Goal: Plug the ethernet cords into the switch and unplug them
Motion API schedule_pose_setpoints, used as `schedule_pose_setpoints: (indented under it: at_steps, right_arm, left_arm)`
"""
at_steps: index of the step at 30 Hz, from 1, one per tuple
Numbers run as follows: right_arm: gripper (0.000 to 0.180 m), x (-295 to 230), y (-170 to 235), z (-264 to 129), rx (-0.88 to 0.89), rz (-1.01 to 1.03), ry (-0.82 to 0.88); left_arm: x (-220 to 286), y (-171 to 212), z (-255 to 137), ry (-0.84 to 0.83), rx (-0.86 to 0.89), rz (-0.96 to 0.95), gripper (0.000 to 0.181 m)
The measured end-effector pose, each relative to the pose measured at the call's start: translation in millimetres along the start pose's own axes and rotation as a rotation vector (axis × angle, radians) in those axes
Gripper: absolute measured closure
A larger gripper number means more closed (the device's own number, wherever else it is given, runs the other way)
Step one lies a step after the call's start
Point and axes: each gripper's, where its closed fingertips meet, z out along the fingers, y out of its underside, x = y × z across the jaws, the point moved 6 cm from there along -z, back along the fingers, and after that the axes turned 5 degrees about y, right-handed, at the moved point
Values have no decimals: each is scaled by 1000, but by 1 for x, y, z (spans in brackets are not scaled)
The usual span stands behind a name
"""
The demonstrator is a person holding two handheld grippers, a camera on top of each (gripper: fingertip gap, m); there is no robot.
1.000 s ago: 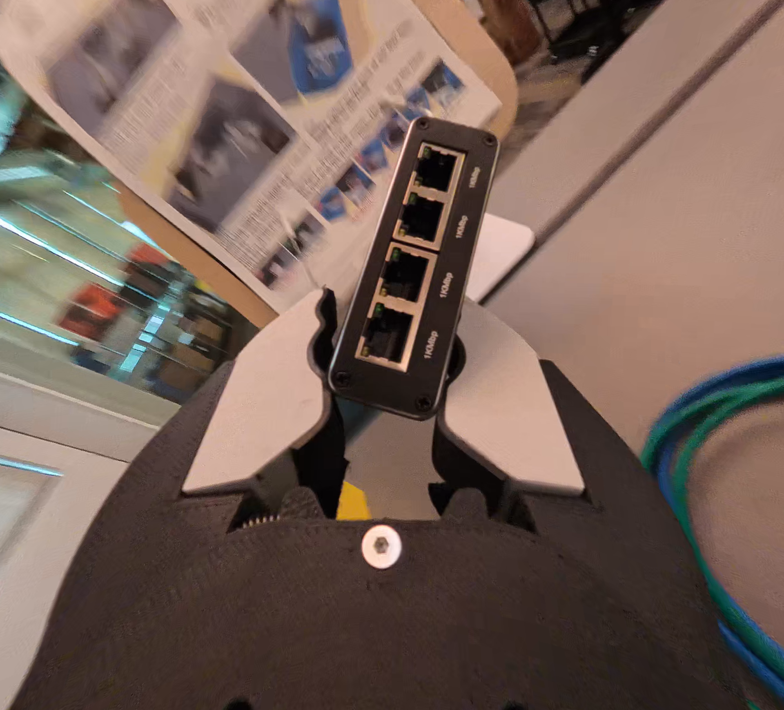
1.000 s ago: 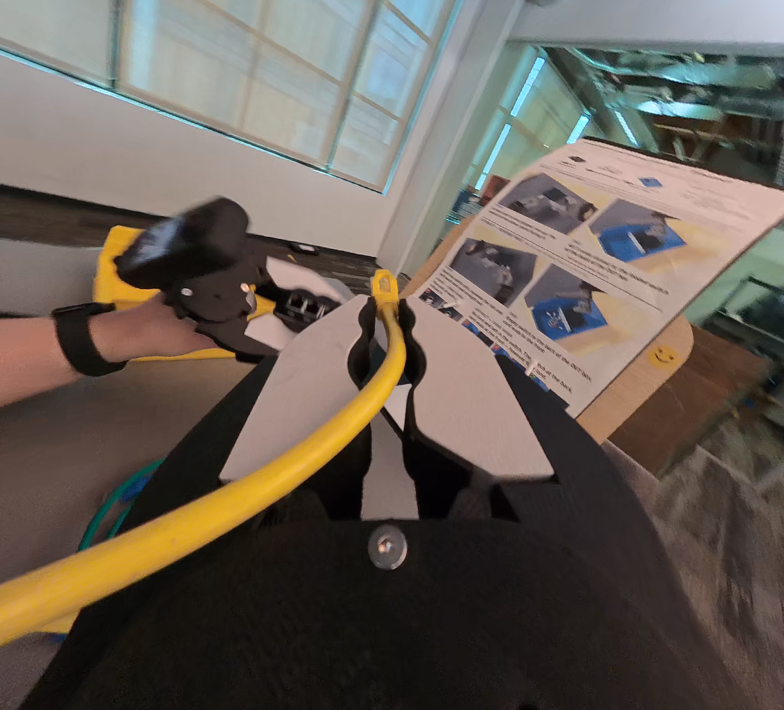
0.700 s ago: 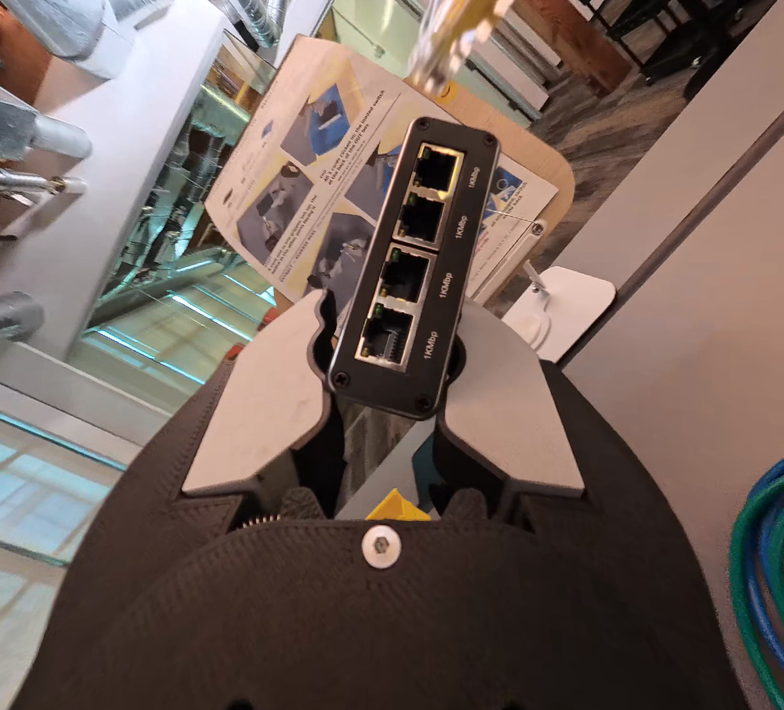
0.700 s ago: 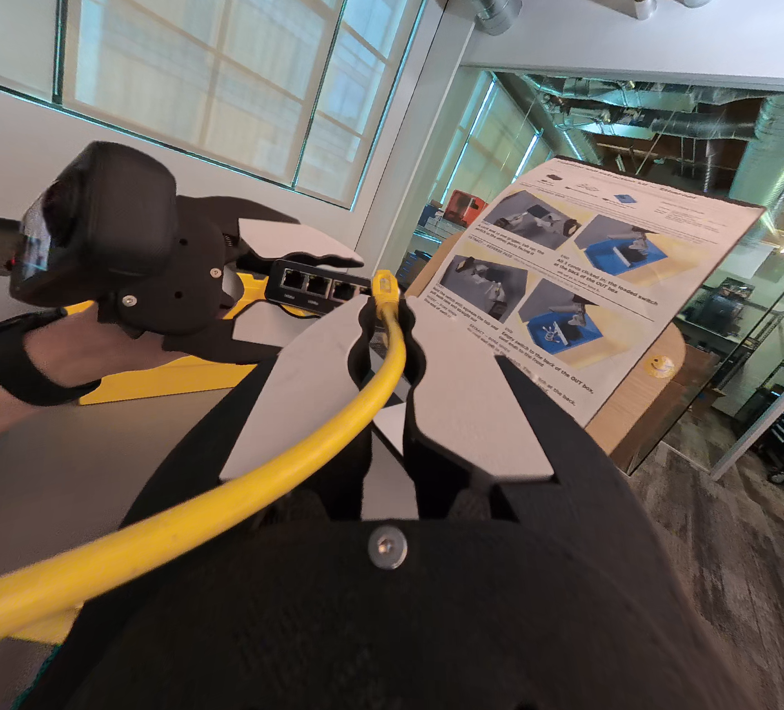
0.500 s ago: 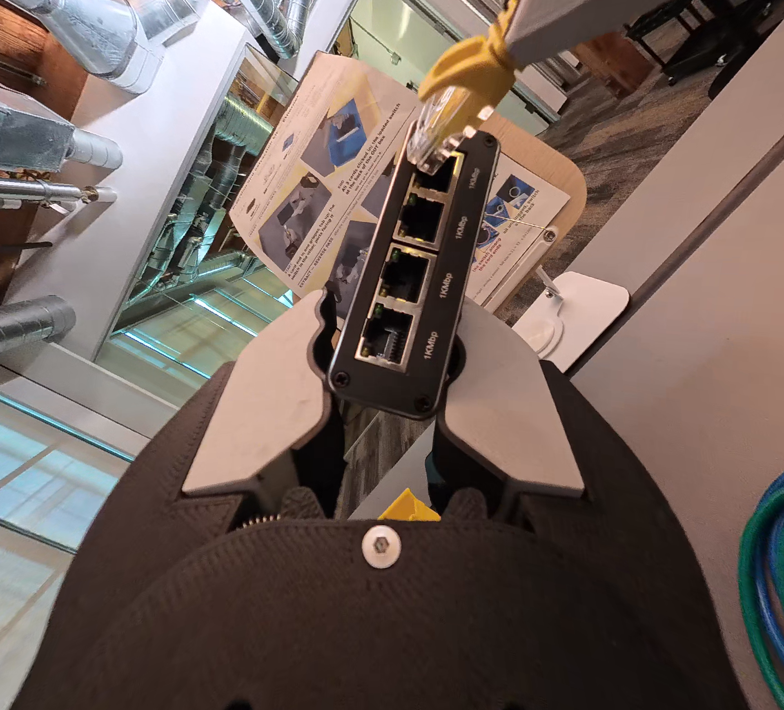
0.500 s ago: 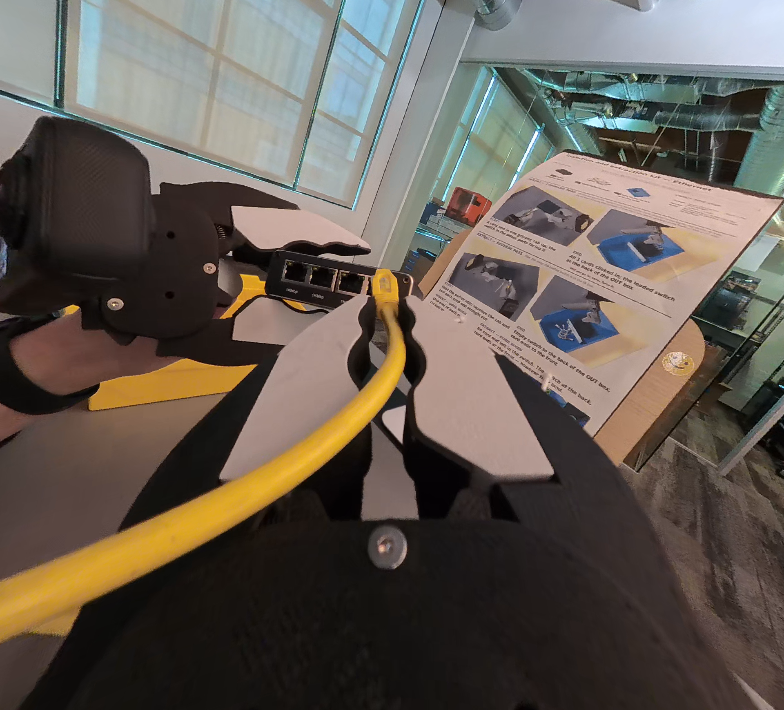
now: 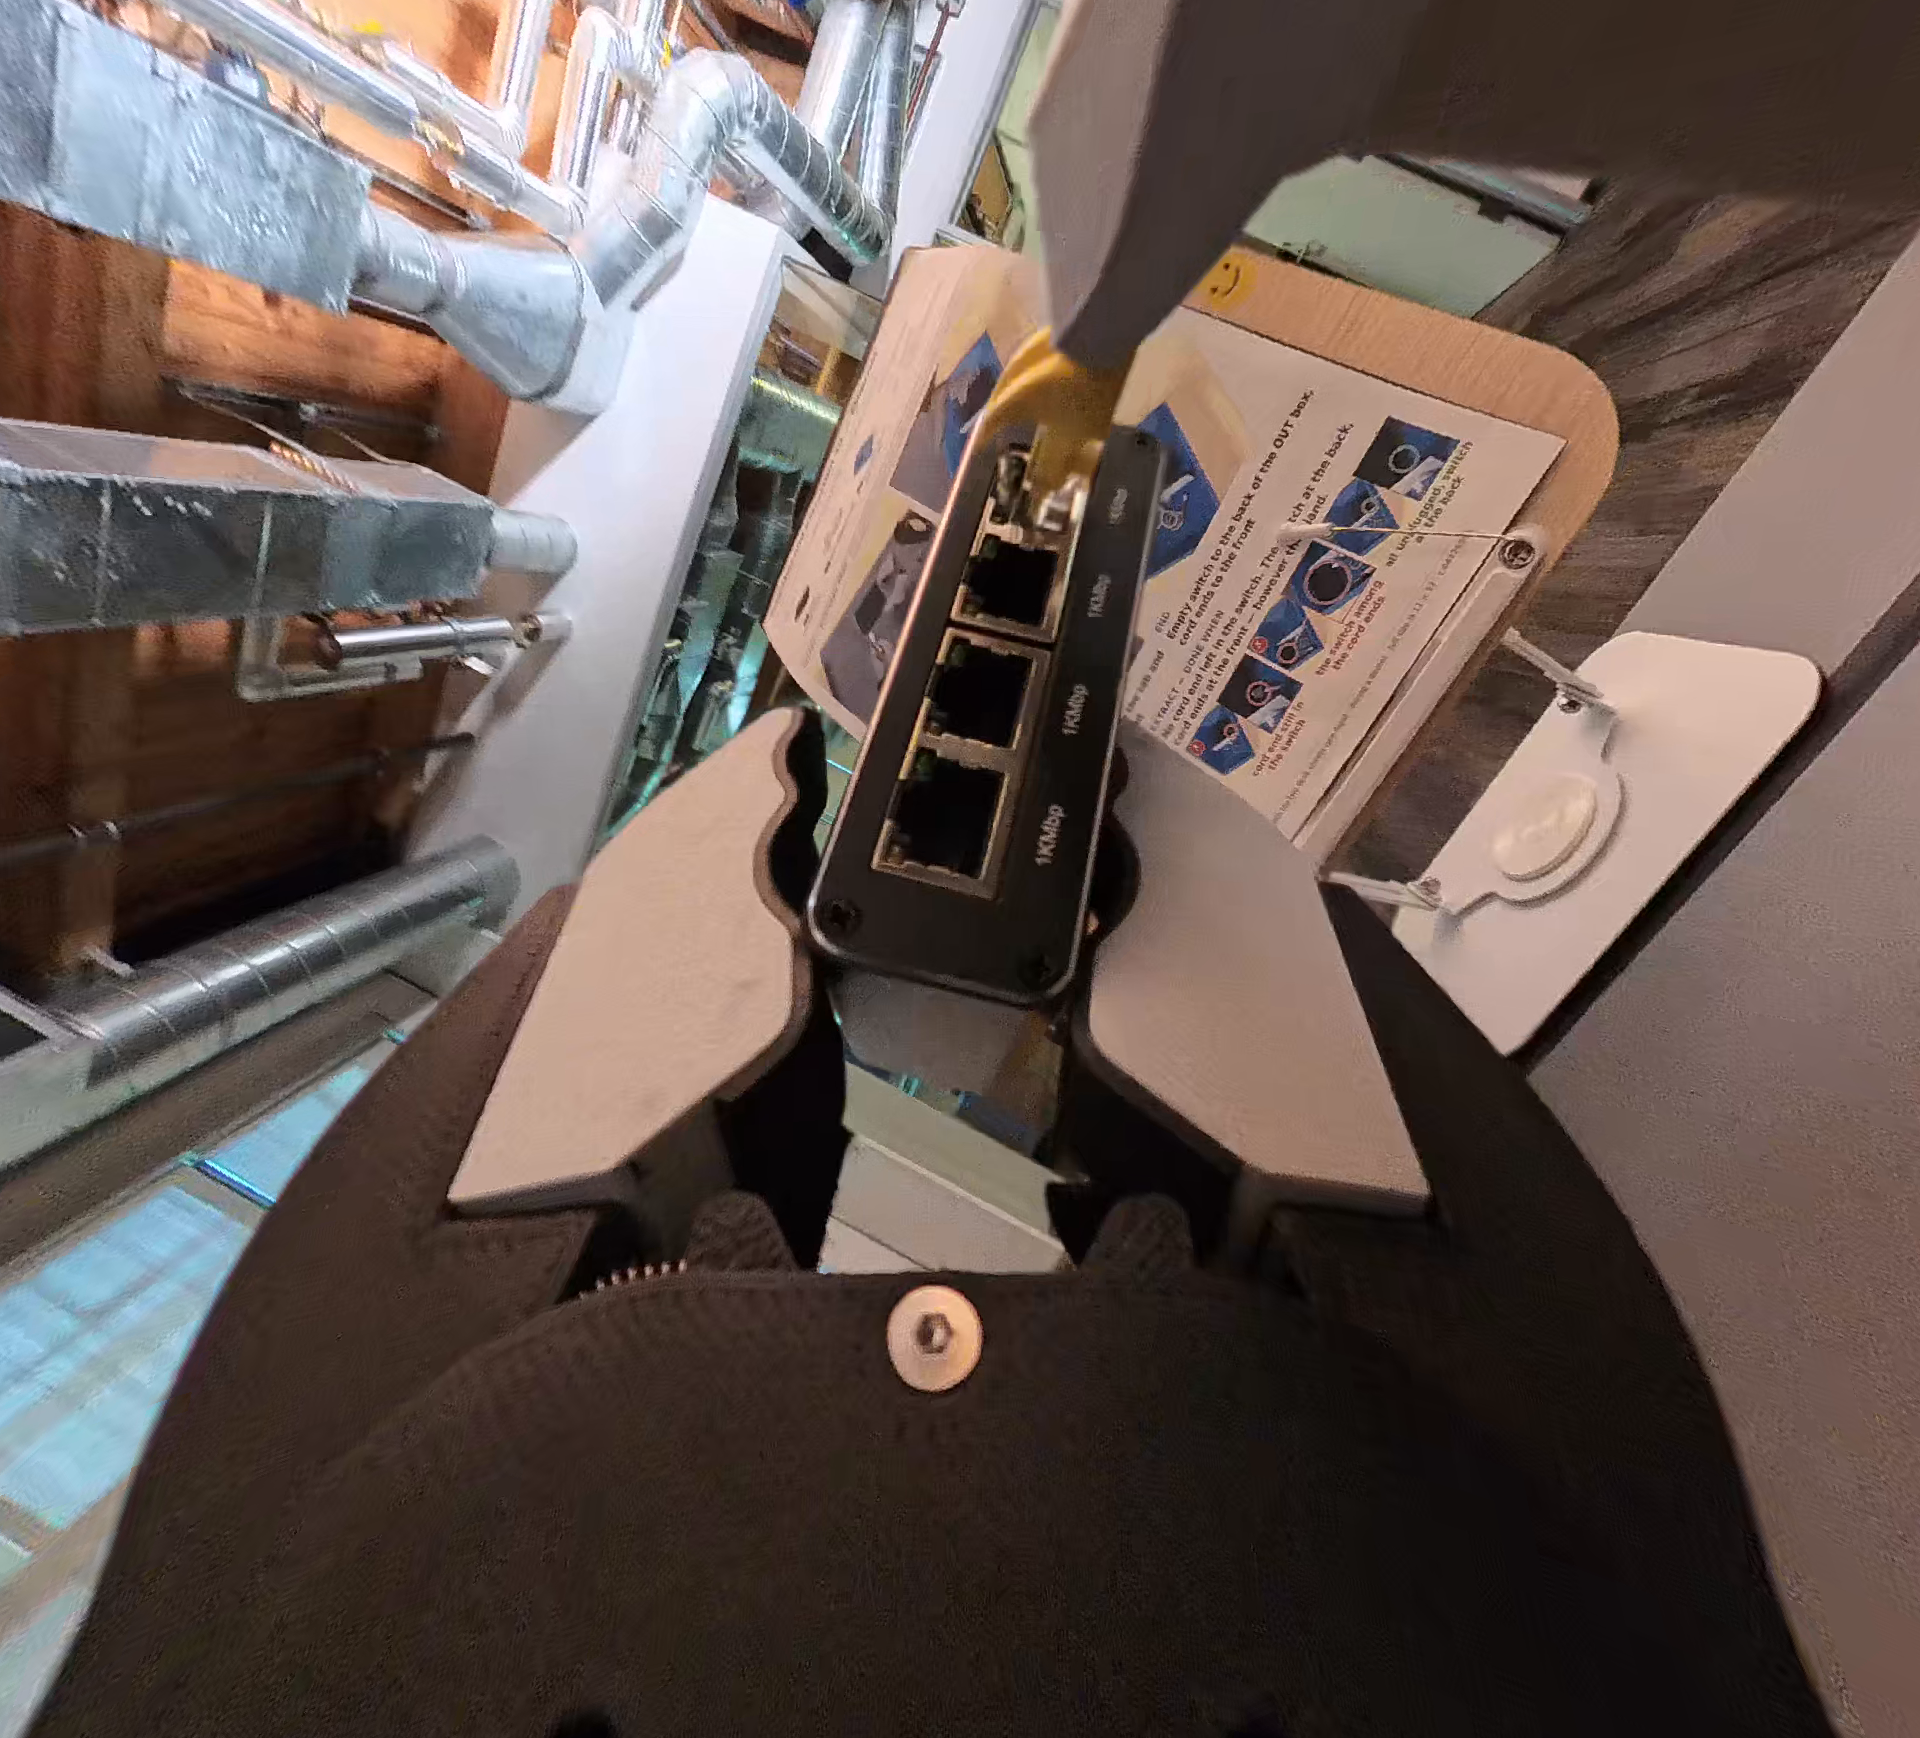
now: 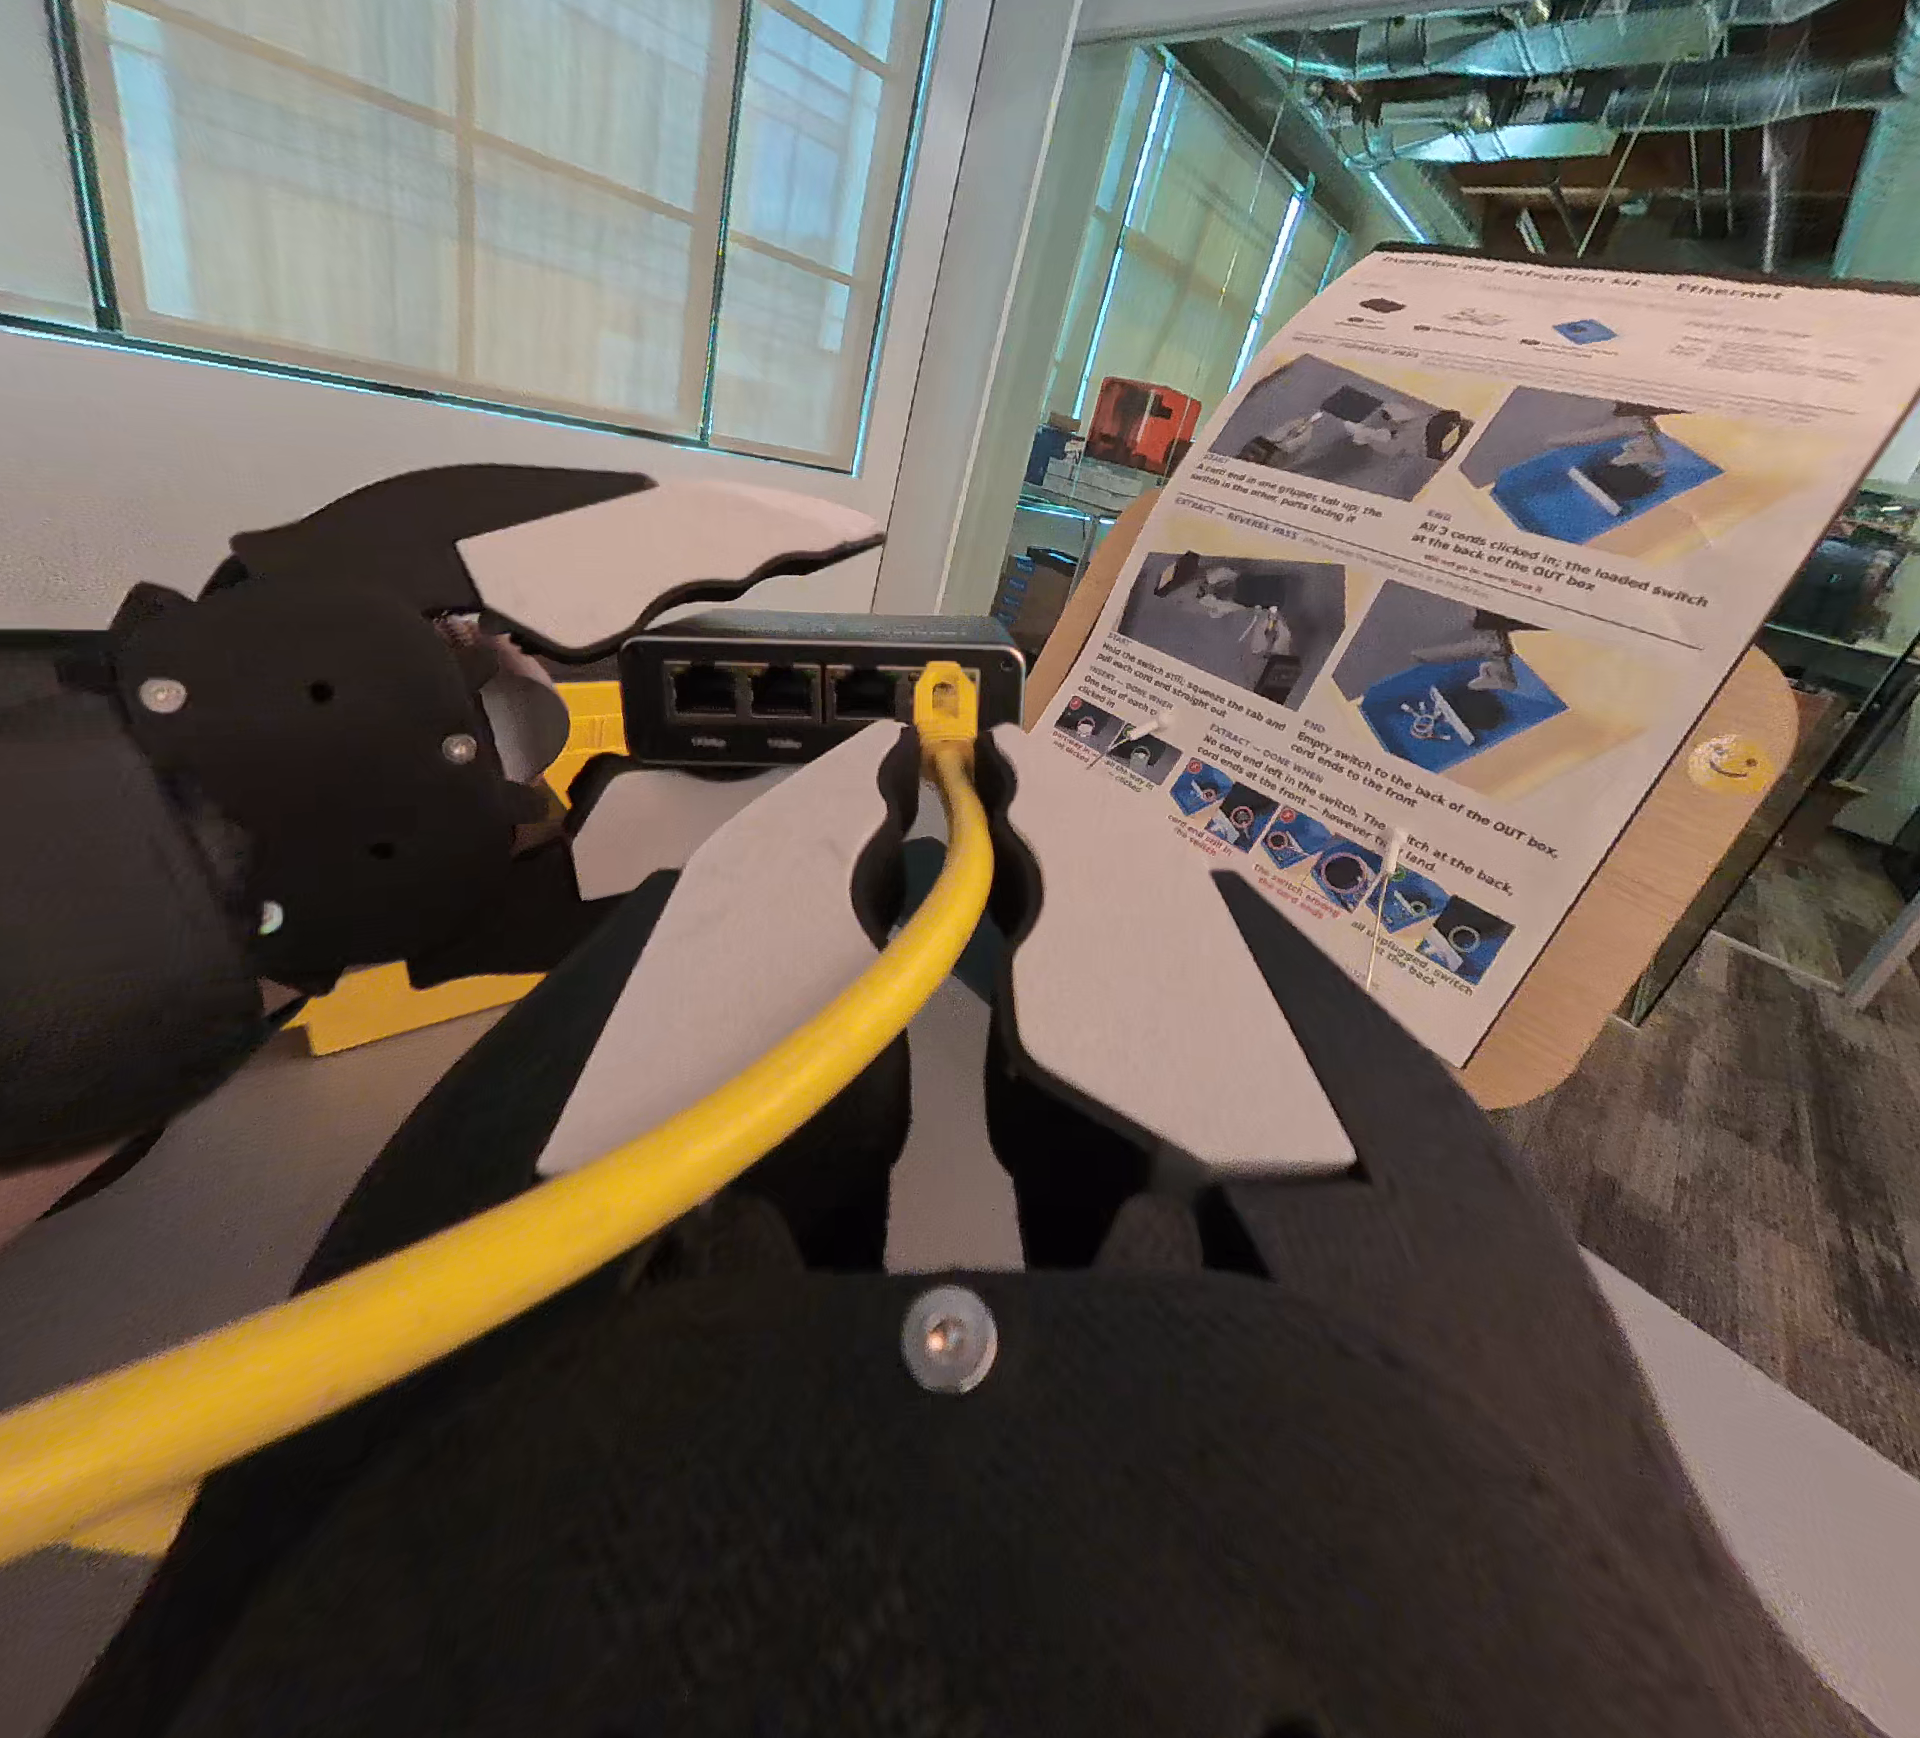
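My left gripper [image 7: 956,743] is shut on a black ethernet switch [image 7: 987,701] and holds it in the air, ports facing the camera. My right gripper [image 8: 940,732] is shut on a yellow ethernet cord [image 8: 727,1138] just behind its plug [image 8: 940,696]. The plug sits in the switch's [image 8: 821,686] end port, the rightmost one in the right wrist view. In the left wrist view the yellow plug [image 7: 1049,410] enters the top port under the right gripper's grey finger [image 7: 1195,78]. The other three ports are empty.
A printed instruction sheet on a tilted wooden board [image 8: 1455,649] stands close behind the switch on a white stand [image 7: 1610,815]. A yellow box [image 8: 416,992] lies on the grey table [image 7: 1766,1169] behind the left gripper [image 8: 343,753]. Windows lie beyond. The grippers' ends are close to 7 cm from one another.
Both grippers rose and came together. The yellow plug went from hanging just above the switch's end port to sitting in it. Both grips stayed shut.
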Motion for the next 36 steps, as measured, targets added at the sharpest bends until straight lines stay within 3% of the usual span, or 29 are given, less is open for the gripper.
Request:
schedule_pose_setpoints:
  at_steps: [9,16,22,30,36]
  right_arm:
    - [169,-1,0,-1,-40,41,-52]
    - [169,-7,-16,-10,37,-73,-56]
    - [170,-13,-24,-15,85,-167,-60]
    - [169,-13,-20,-14,4,-158,-122]
    - [170,-12,-26,-18,78,-201,-69]
  left_arm:
    - [3,-5,-8,91,95,15,134]
    - [-6,-10,-15,-18,212,-36,132]
    - [-12,-12,-19,-9,234,-73,131]
    - [-5,-17,-28,64,288,-34,134]
    - [-11,-31,-34,42,331,-63,134]
